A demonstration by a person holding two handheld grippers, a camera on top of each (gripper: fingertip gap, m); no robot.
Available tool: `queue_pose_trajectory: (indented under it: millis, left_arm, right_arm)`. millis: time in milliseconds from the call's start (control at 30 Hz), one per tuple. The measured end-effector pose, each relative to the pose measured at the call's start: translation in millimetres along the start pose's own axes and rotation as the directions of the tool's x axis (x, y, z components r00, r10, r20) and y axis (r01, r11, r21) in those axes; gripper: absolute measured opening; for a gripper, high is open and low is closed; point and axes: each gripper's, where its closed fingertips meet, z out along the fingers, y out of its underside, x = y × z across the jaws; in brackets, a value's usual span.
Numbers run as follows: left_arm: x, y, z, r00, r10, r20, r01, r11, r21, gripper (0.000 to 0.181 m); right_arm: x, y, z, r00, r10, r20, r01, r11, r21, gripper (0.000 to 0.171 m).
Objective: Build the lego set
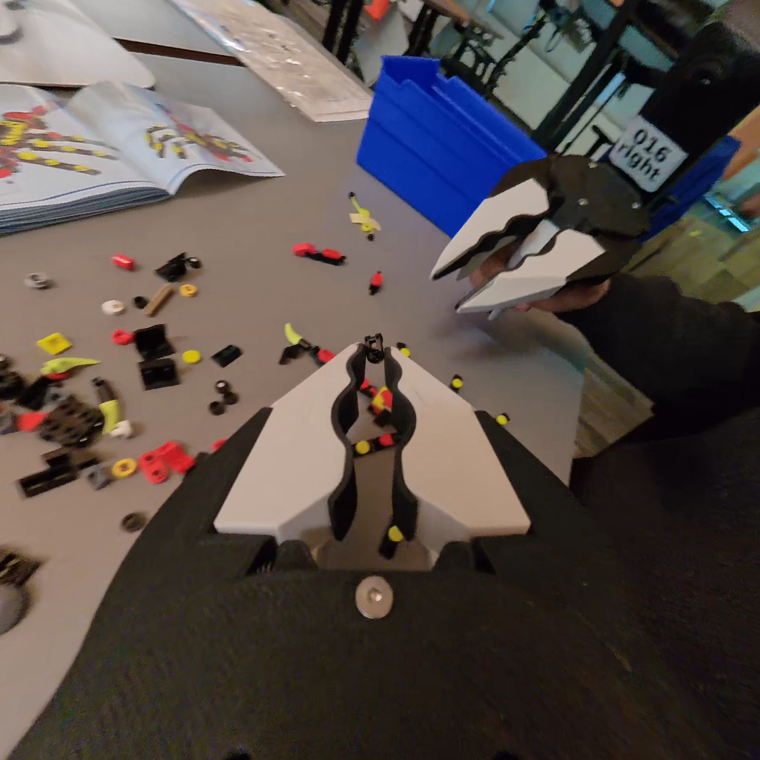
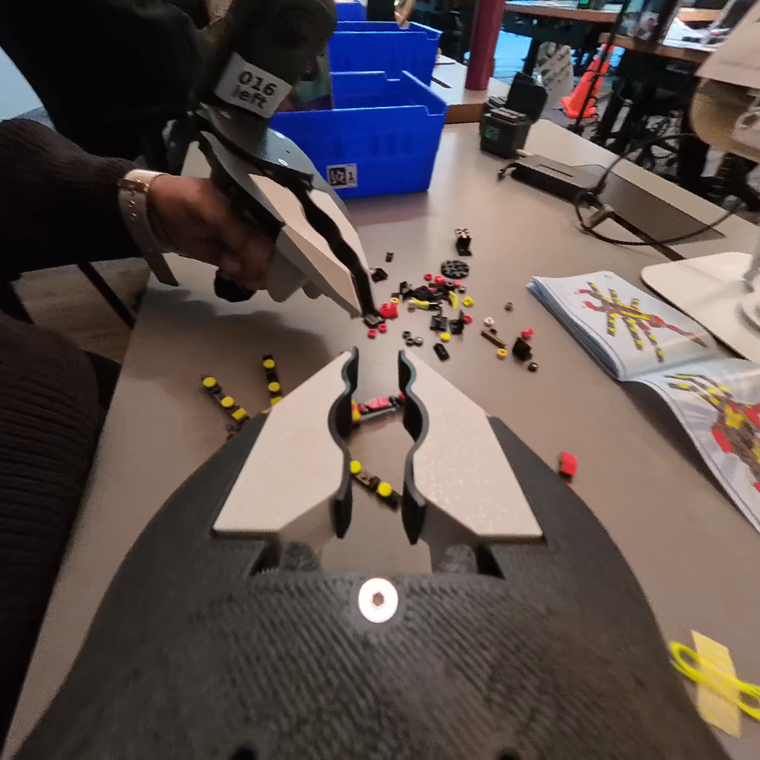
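partly built: black legs with yellow round studs (image 2: pixel 269 380) done on grey bench (image 2: pixel 473 230), loose brick pile (image 2: pixel 436 304) left; left gripper (image 1: pixel 373 349) fingers pinch small black clip piece (image 1: pixel 373 347), right gripper (image 2: pixel 378 355) fingers apart, empty.

A small black lego piece (image 1: pixel 373 349) sits pinched at the tips of the left claw (image 1: pixel 374 354). Loose red, yellow and black bricks (image 2: pixel 436 304) lie scattered on the counter (image 2: pixel 514 230) at its ten o'clock. Black legs with yellow studs (image 2: pixel 228 401) lie splayed beneath the spread right claw (image 2: pixel 378 357).

Two wrist cameras above table (image 1: pixel 255 214), facing each other, sharing scattered bricks (image 2: pixel 436 304)
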Motion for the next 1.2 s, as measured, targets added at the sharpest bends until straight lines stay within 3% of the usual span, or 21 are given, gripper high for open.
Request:
queue_pose_trajectory:
  millis: [33,333,1200]
  left_arm:
    - [5.3,-0.3,2.1,1.000,-0.005,-0.023,0.005,1.000,0.003,0.006]
    - [27.5,2.5,11.4,0.991,-0.040,-0.129,0.039,0.999,-0.007,0.006]
    - [41.9,14.3,13.4,0.970,-0.042,-0.239,0.035,0.999,-0.032,0.006]
  right_arm:
    - [-4.4,-0.4,2.2,1.000,-0.002,0.015,0.002,1.000,0.000,0.017]
    - [-18.2,2.8,10.4,0.998,-0.009,0.066,0.010,1.000,-0.010,0.015]
    - [-26.0,2.5,7.9,0.994,-0.046,0.103,0.047,0.999,-0.001,0.011]
